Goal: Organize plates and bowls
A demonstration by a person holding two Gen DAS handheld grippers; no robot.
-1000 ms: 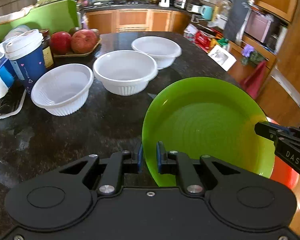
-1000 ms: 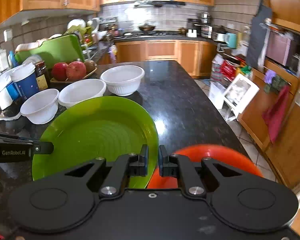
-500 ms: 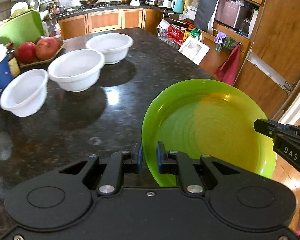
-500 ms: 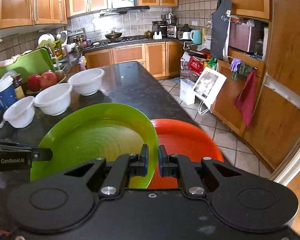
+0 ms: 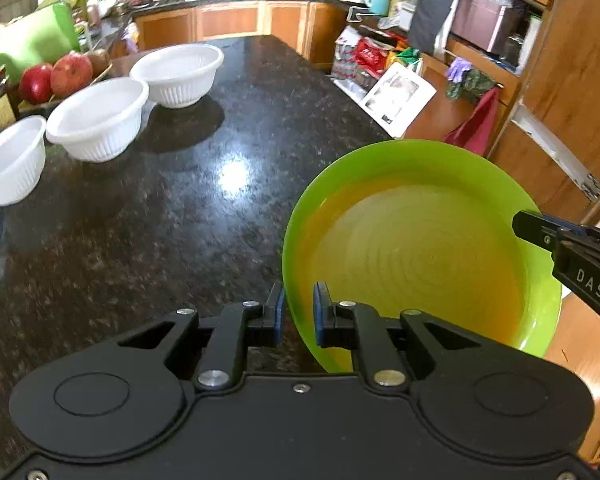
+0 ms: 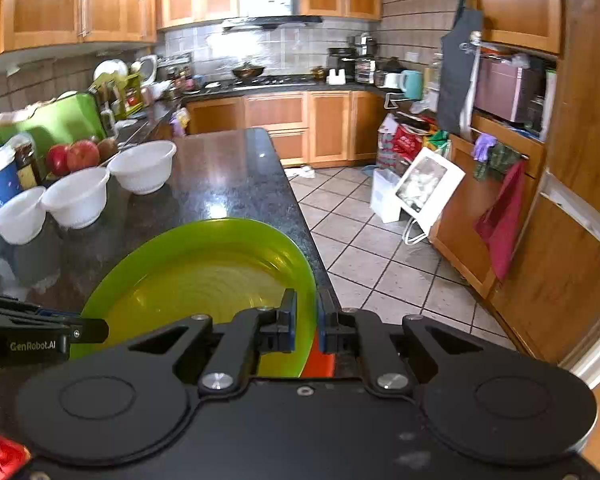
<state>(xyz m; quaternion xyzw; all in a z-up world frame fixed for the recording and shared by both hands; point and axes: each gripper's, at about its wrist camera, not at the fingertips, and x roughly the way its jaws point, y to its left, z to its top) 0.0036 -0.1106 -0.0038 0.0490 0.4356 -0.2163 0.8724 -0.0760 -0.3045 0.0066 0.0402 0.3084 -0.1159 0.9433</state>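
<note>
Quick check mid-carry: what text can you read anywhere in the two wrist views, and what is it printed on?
"DAS": side of the right tool.
"GenRobot.AI": side of the left tool.
Jar label, blue cup, red packages: print too small or blurred to read.

Left gripper [image 5: 299, 316]: matte black body, 2 round recessed discs at 8 and 4 o'clock, silver pivot screws, 2 black fingers [image 5: 326, 318] with blue pads. Right gripper [image 6: 305, 326]: identical build; its side reads "DAS" in white. White "GenRobot.AI" lettering marks the left unit's side.
</note>
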